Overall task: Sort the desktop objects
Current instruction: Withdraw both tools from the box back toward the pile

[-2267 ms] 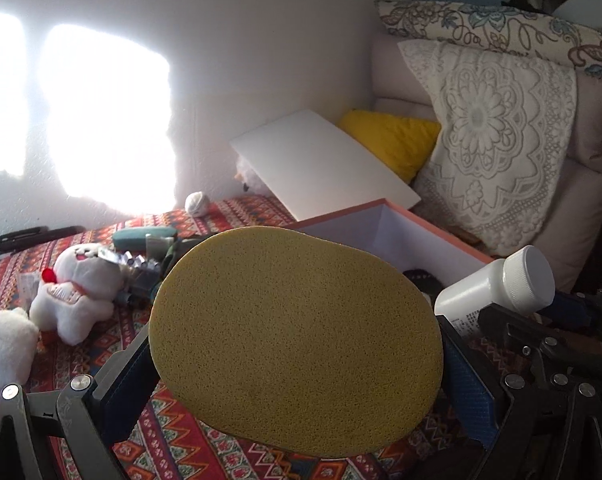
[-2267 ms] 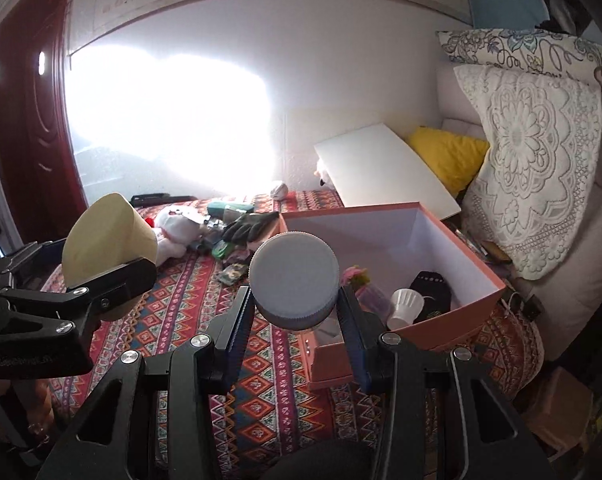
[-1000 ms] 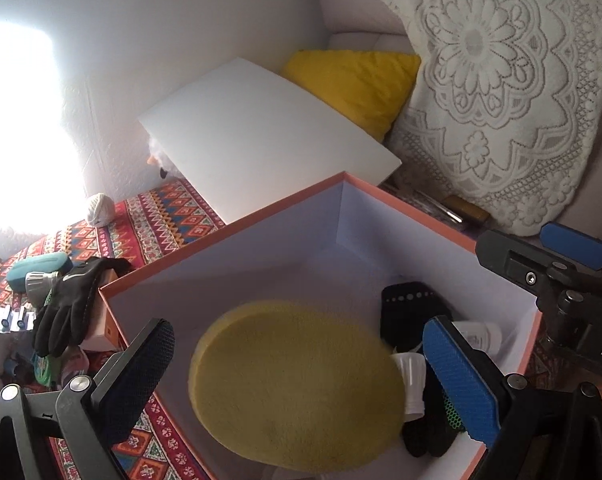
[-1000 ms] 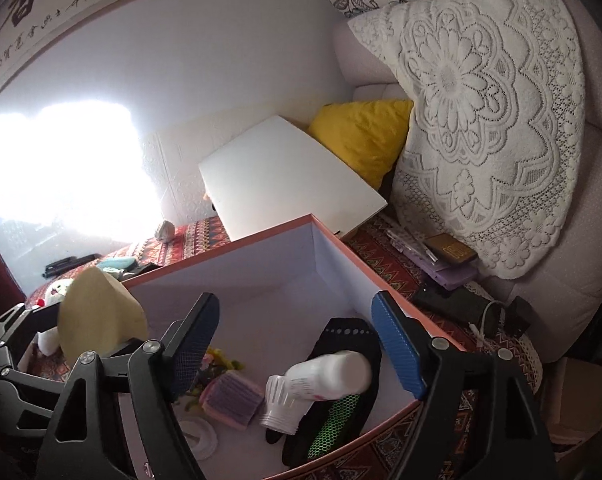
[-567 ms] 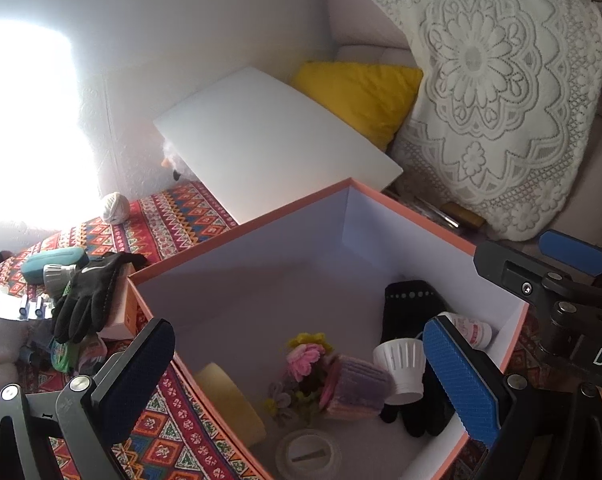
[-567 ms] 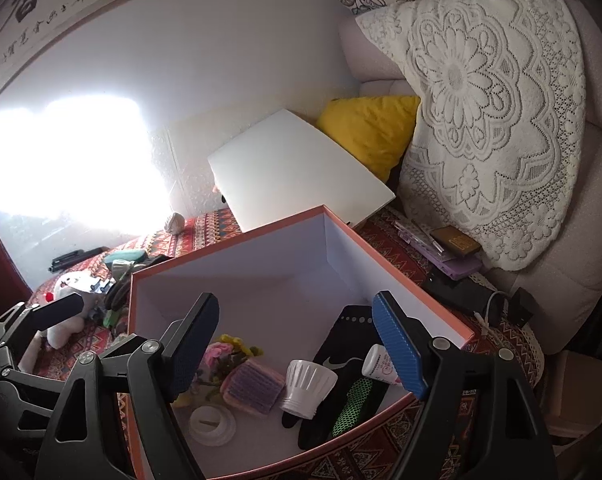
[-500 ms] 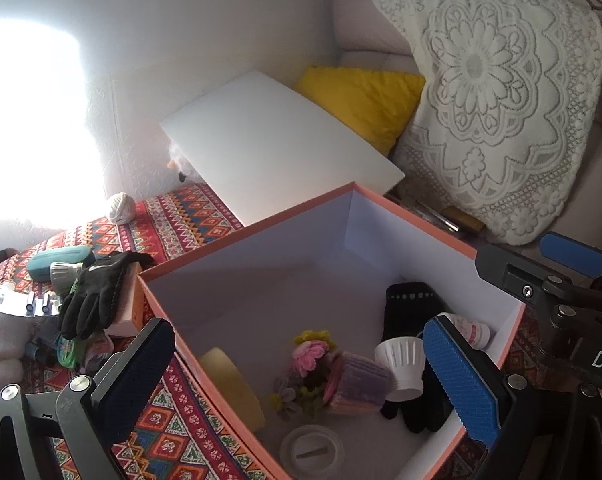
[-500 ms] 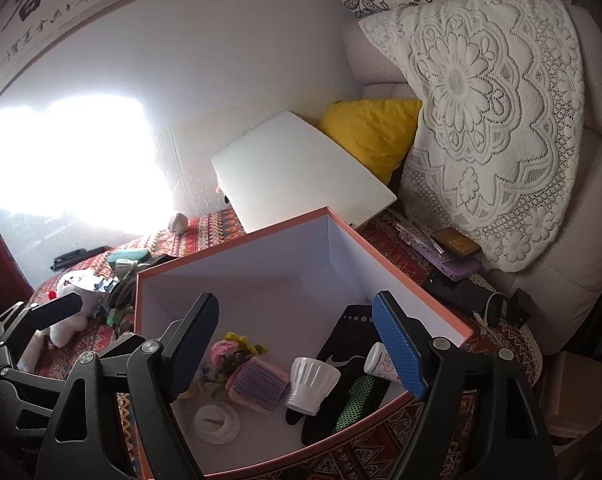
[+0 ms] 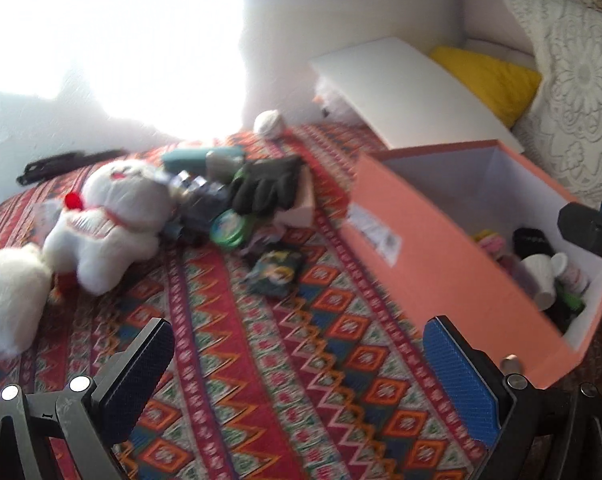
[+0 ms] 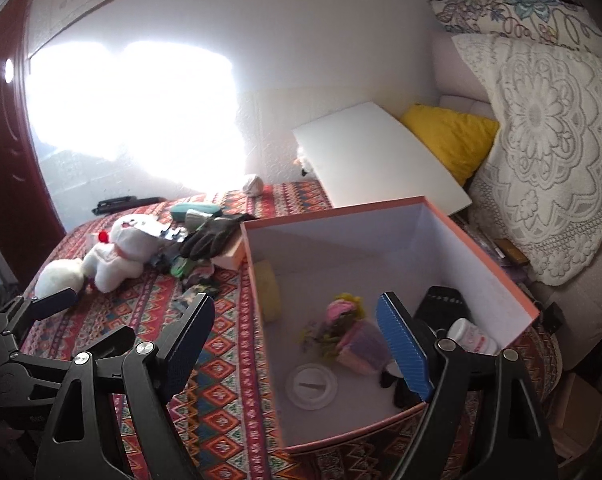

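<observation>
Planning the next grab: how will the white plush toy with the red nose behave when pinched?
The white plush toy looks soft and stuffed, so it will probably squash and feel light. Its limbs may flop. Lying slumped on the patterned cloth, it seems unlikely to roll.

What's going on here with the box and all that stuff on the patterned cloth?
A person is sorting clutter into the pink box using two handheld grippers. Right now the left gripper and the right gripper both have open jaws and carry nothing. The box already holds a yellow sponge, a white bottle, a flower bunch and a white round lid. Still out on the cloth are a white plush toy, a black glove and a green round tin.
</observation>
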The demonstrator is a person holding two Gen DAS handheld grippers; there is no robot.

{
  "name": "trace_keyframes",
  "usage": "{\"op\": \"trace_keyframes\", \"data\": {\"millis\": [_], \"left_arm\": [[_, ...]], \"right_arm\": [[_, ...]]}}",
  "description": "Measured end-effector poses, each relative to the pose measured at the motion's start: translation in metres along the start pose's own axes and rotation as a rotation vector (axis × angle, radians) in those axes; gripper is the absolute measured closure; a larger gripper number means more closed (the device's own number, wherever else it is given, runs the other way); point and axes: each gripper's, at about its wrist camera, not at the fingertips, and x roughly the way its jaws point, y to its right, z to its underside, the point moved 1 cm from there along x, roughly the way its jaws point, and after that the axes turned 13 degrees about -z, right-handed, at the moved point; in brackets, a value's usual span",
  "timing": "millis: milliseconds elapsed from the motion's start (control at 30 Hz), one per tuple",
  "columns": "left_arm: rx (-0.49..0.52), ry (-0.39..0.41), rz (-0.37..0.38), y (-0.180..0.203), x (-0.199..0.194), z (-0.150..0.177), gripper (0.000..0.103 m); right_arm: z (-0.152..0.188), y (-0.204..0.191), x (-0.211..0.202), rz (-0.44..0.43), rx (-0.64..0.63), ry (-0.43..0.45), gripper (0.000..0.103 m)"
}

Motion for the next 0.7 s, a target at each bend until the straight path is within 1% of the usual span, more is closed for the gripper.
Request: {"op": "trace_keyframes", "data": {"millis": [167,267,367,500,567,700], "left_arm": [[-0.094,-0.105,-0.076,-0.078,0.035,0.037,0.001],[-0.151,-0.142,-0.094,-0.108,0.054,0.050,0.001],[-0.164,-0.162,-0.102,-0.119,0.071,0.056,0.001],[-0.141,-0.176,-0.080,-0.110,0.096,0.051,0.001],[-0.130,-0.184,-0.069,-0.106,0.108,0.048,0.001],[-0.103,-0.189,-0.042,-0.093,0.132,0.039,0.001]], "right_arm": [[0.010,-0.069,0.075,-0.083,-0.083,-0.097,0.017],[0.019,-0.096,0.132,-0.092,-0.107,-0.178,0.018],[0.026,-0.101,0.191,-0.072,-0.081,-0.260,0.019],[0.033,-0.087,0.262,-0.060,0.012,-0.358,0.019],[0.032,-0.077,0.291,-0.057,0.061,-0.383,0.019],[0.030,-0.064,0.335,-0.031,0.110,-0.408,0.019]]}}
